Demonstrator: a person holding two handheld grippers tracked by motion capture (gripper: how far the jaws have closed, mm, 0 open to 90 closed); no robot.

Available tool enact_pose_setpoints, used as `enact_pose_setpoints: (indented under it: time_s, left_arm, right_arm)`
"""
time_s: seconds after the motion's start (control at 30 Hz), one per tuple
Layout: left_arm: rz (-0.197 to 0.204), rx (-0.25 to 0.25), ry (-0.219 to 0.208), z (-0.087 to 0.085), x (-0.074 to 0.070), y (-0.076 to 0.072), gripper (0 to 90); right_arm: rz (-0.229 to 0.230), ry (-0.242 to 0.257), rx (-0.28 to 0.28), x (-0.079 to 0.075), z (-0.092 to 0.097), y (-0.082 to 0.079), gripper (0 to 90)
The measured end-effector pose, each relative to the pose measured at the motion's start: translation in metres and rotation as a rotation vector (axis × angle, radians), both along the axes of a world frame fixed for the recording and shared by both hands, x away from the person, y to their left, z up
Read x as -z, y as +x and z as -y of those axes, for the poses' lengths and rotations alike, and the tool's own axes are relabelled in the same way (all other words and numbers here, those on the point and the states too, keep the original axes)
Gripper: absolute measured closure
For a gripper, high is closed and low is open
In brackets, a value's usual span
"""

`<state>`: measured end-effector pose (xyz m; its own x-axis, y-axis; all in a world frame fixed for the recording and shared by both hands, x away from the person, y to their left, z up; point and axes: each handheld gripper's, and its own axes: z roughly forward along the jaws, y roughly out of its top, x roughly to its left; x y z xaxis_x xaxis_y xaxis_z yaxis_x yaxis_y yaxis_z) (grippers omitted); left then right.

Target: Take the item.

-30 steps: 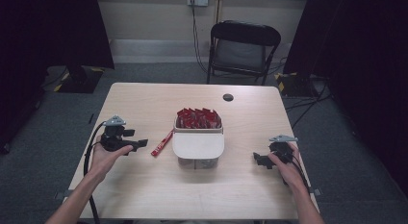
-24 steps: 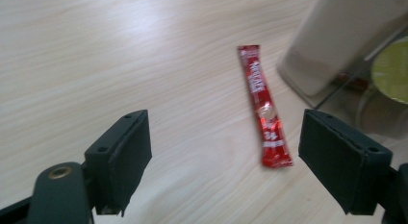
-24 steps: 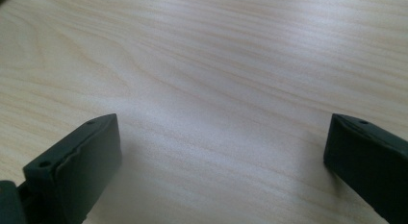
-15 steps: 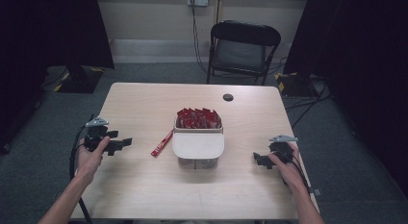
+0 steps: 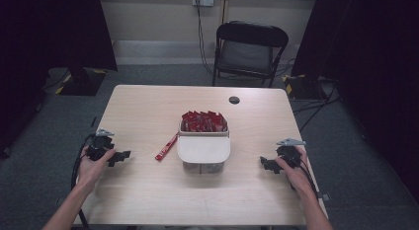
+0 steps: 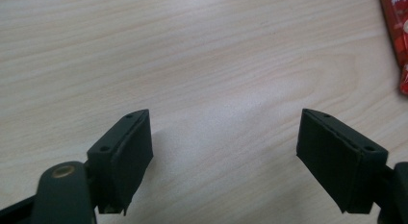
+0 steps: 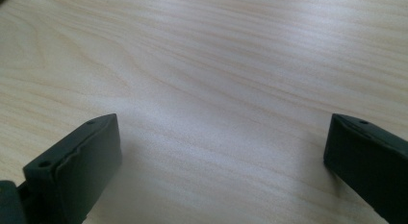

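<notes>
The wooden table (image 5: 148, 106) fills the middle of the high view, with a white bin (image 5: 203, 150) of red packets (image 5: 203, 120) at its centre. One loose red packet (image 5: 166, 147) lies just left of the bin. Left gripper (image 5: 124, 154) at lower left and right gripper (image 5: 263, 163) at lower right both rest low with jaws apart and empty. This looks like a pause between packets; next the left gripper must reach right to the loose packet, nothing blocking. A folding chair (image 5: 249, 50) and a small black disc (image 5: 234, 99) sit beyond
</notes>
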<state>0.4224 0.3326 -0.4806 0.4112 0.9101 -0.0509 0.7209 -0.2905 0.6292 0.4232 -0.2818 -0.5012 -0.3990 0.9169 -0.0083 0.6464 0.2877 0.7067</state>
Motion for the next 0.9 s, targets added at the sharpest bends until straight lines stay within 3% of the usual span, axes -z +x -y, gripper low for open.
enact_pose_setpoints:
  time_s: [0.13,0.23,0.3,0.43,0.57,0.63,0.9]
  left_arm:
    - [0.008,-0.018,0.025,0.002,0.006,0.003,19.1]
    - [0.018,-0.003,0.049,0.003,0.008,0.004,16.5]
    - [0.034,0.0,0.036,0.003,0.01,0.004,16.2]
    - [0.107,-0.01,0.002,0.003,0.017,0.001,12.2]
    - [0.115,-0.01,-0.001,0.002,0.018,0.0,11.8]
    - [0.139,-0.019,-0.015,0.002,0.022,0.0,9.4]
    - [0.136,-0.038,-0.012,0.002,0.022,-0.001,6.0]
  right_arm:
    - [-0.001,0.001,0.0,0.0,0.0,0.0,0.0]
    - [0.0,0.0,0.0,0.0,0.0,0.0,0.0]
    - [0.0,0.0,0.0,0.0,0.0,0.0,0.0]
    - [-0.002,0.001,0.004,0.0,0.0,0.0,0.0]
    - [-0.002,0.001,0.005,0.0,0.0,0.0,0.0]
    - [-0.002,0.001,0.006,0.0,0.0,-0.001,0.0]
    - [0.0,-0.001,0.01,0.0,-0.001,-0.001,0.0]
